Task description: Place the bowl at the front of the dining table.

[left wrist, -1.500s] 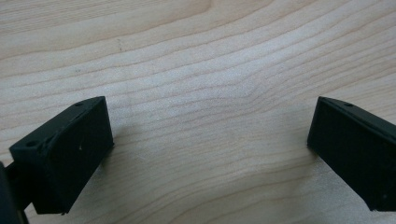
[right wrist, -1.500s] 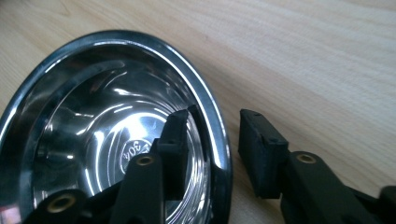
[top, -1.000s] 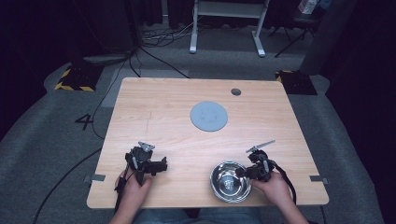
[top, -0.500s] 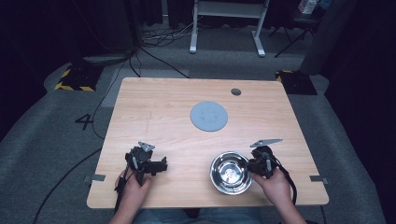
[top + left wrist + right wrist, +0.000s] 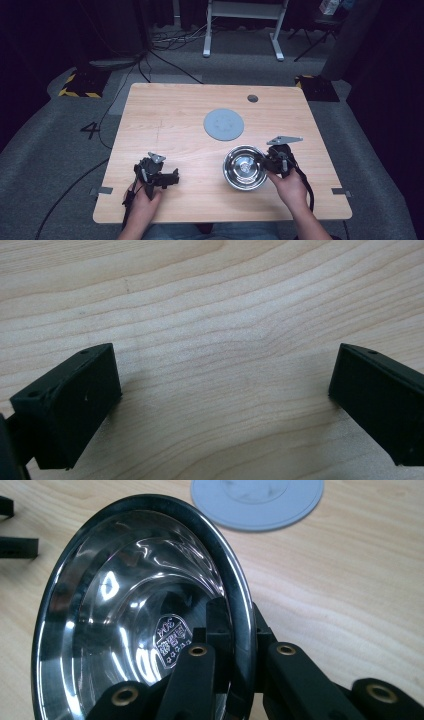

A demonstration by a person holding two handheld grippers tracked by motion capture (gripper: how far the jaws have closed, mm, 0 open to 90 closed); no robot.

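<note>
A shiny steel bowl (image 5: 245, 168) hangs a little above the wooden table (image 5: 170, 120) at the front right, its opening tilted up. My right gripper (image 5: 270, 164) is shut on the bowl's right rim; in the right gripper view one jaw is inside the steel bowl (image 5: 135, 610) and one outside, pinching the rim. My left gripper (image 5: 172, 178) rests low at the front left, open, with only bare wood between its fingers (image 5: 70, 400) in the left gripper view.
A flat round grey disc (image 5: 223, 124) lies on the table just beyond the bowl, and the same grey disc (image 5: 257, 500) shows at the top of the right gripper view. A small dark hole cover (image 5: 252, 98) sits near the far edge. Cables and a desk frame stand on the floor behind.
My right gripper has carried the bowl away from the table's front edge toward the grey disc. The left gripper has stayed in place.
</note>
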